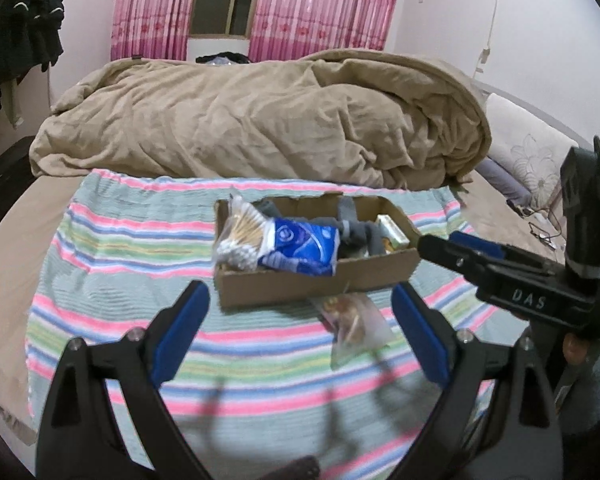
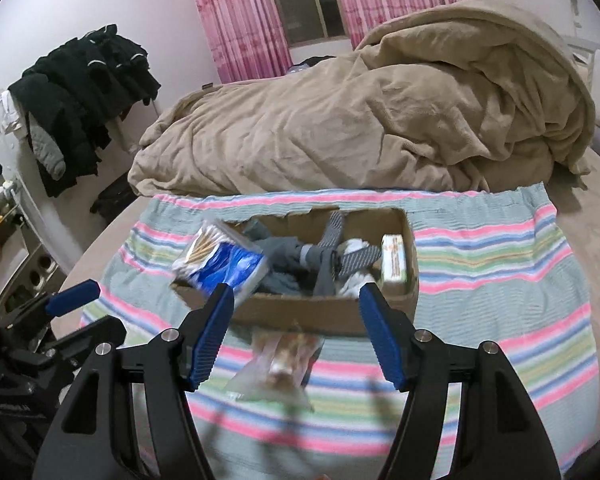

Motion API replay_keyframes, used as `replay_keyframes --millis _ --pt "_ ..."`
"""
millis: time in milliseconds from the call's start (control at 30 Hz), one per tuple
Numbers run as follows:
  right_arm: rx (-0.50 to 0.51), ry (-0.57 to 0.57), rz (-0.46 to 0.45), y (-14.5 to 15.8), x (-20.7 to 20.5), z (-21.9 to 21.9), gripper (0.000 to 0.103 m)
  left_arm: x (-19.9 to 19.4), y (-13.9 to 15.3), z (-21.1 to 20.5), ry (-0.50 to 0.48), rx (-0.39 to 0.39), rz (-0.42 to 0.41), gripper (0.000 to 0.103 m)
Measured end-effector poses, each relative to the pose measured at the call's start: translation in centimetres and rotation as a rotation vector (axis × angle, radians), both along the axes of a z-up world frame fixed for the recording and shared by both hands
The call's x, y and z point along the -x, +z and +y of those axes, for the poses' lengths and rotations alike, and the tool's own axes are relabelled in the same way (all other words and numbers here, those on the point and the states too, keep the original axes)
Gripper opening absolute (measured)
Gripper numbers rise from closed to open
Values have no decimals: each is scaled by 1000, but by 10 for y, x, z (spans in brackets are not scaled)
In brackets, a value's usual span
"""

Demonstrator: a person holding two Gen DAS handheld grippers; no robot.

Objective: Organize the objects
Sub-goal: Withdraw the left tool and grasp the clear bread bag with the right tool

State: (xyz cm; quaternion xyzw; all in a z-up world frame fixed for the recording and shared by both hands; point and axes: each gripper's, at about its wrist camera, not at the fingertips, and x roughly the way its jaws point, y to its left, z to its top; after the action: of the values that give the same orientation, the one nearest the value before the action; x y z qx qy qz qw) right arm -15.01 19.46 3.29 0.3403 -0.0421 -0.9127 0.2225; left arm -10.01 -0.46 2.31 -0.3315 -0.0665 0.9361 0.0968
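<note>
Left wrist view showed my left gripper [image 1: 300, 320] spread wide with nothing between its blue pads, hovering over the striped blanket [image 1: 112, 280]. Just past it sat the cardboard box [image 1: 316, 284], and against the box's near wall lay a clear bag [image 1: 356, 324] with something brownish inside, too blurred for me to name. In the box's left end a pack of cotton swabs [image 1: 240, 240] leaned against a blue packet [image 1: 304, 246]; grey socks [image 1: 356, 232] filled the middle and a small pale carton [image 1: 392, 230] stood at the right end. My right gripper [image 1: 456, 250] reached in from the right, near the box's right corner; from that side angle I could not tell its gap.

Right wrist view settled it: my right gripper [image 2: 296, 320] was wide apart too and held nothing, with the bag [image 2: 280, 364] lying on the blanket between and just beyond its fingers, touching the box [image 2: 300, 312]. Far behind the box was a heaped tan duvet [image 2: 340, 128], with pink curtains [image 2: 240, 20] beyond.
</note>
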Motion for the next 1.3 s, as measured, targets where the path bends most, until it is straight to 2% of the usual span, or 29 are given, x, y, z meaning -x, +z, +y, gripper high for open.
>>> replay_keyframes --millis 133,167,233,567,1000,1233,1300 --pt "2 13 -8 -2 -15 -3 70 -18 -1 -3 2 -5 -6 94" --pt "3 18 -11 -4 -19 -3 78 -22 -2 -3 3 -6 -10 94" --pt "7 22 -10 -6 -26 -4 86 -27 -5 -3 5 -4 -17 94" --pt "-17 26 -57 -29 -32 -10 86 -42 -33 -15 31 -18 -76 94" --pt "-87 56 -141 -77 -5 -39 86 -29 -80 -42 89 -65 -188 94" --pt "-108 56 -204 -100 15 -47 86 -14 -95 -47 103 -78 -222 94" --pt "-108 65 -215 -105 19 -50 82 -8 -95 -47 104 -80 -219 94"
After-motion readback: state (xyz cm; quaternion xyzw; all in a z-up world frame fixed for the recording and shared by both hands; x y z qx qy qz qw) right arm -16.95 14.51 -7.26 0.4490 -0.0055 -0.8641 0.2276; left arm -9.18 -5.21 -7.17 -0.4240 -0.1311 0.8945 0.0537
